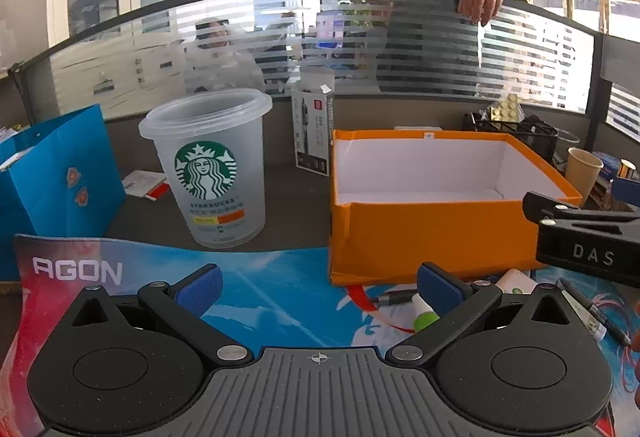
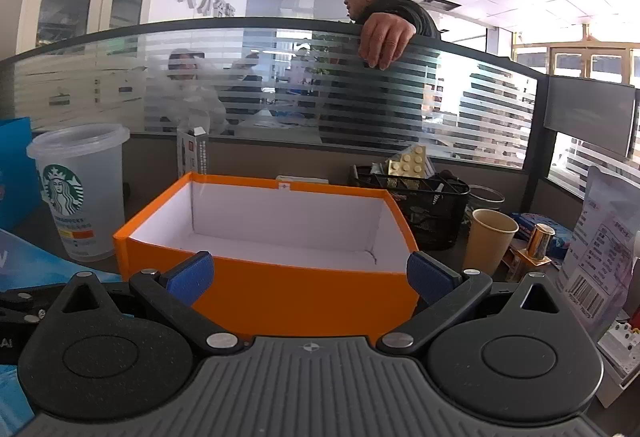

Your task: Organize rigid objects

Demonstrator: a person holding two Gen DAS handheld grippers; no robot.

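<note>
An open orange box with a white, empty inside stands on the desk; it also shows in the right wrist view. A clear Starbucks cup stands to its left, also in the right wrist view. My left gripper is open and empty, low over the AGON mouse mat. Small items lie by its right finger: a green-capped tube, a cable plug and a black marker. My right gripper is open and empty, just before the box's front wall.
A blue paper bag stands at the left. A pen carton stands behind the cup. A black mesh organizer, a paper cup and packets crowd the right. A striped glass partition closes the desk's back; a person leans on it.
</note>
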